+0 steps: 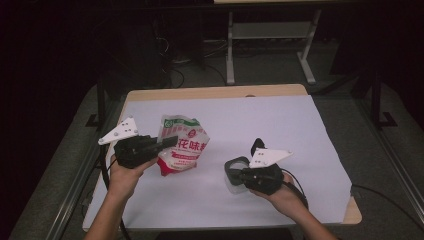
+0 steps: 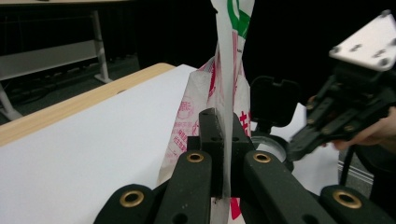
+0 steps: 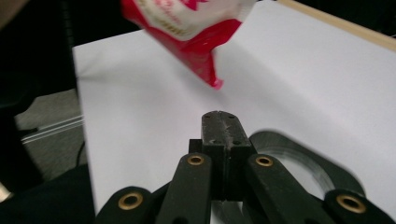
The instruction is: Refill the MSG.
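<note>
Left claw point(image 2: 223, 140) pinches the snack bag's point(image 1: 181, 142) edge; right claw point(image 3: 223, 140) is pressed together beside the container point(image 1: 235, 172).

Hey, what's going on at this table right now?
A person works with two hand-held grippers. The left gripper is clamped on the edge of a red-and-white printed snack bag, holding it upright off the white-covered table. The right gripper, jaws shut, grips the rim of a clear round container with a black flip lid.

A white sheet point(image 1: 280, 125) covered the wooden desk point(image 1: 210, 93); at twelve o'clock beyond stood a grey metal frame point(image 1: 270, 35).
</note>
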The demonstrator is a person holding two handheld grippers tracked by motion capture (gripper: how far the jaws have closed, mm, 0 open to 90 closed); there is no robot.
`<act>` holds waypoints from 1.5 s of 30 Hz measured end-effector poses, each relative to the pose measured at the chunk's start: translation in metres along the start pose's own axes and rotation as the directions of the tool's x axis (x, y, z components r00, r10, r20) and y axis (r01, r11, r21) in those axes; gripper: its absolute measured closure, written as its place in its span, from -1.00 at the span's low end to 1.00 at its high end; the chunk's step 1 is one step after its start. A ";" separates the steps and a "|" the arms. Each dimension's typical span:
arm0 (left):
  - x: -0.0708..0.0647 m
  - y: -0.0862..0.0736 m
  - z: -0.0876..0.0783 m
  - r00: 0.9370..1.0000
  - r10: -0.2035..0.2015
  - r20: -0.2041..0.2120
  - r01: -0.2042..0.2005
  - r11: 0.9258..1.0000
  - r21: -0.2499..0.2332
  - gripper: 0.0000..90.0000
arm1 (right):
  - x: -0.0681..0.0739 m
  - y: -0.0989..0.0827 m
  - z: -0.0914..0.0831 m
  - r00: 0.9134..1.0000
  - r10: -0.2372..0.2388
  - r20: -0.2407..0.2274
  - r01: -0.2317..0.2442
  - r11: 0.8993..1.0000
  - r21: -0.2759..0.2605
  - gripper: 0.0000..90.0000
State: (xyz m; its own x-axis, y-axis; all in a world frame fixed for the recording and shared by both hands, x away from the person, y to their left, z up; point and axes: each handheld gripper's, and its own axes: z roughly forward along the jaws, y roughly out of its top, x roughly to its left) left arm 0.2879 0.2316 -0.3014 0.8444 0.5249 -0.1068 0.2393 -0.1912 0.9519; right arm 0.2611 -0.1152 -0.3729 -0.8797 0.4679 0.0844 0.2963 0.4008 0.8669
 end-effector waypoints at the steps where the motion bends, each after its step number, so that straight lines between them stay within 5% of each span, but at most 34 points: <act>1: -0.001 0.002 -0.001 1.000 0.006 -0.002 -0.006 1.000 -0.002 1.00 | 0.000 0.003 0.003 1.000 0.003 0.012 -0.004 1.000 0.001 1.00; 23: -0.030 0.032 0.008 0.997 0.047 0.060 -0.044 0.998 -0.044 1.00 | 0.005 0.029 0.059 0.990 0.031 0.137 -0.026 0.999 -0.040 1.00; 35: -0.039 0.044 0.023 0.994 0.058 0.090 -0.055 0.998 -0.031 1.00 | 0.012 0.024 0.058 0.991 -0.004 0.131 0.016 0.996 -0.085 1.00; 45: -0.046 0.052 0.036 0.989 0.075 0.125 -0.075 0.997 -0.010 1.00 | 0.024 0.016 0.059 0.995 -0.075 0.067 0.081 0.992 -0.101 1.00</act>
State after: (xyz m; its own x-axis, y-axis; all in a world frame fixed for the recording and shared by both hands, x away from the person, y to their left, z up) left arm 0.2788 0.1677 -0.2573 0.9132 0.4014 -0.0699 0.1709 -0.2218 0.9600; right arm 0.2670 -0.0514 -0.3854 -0.8728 0.4879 -0.0136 0.1845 0.3556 0.9162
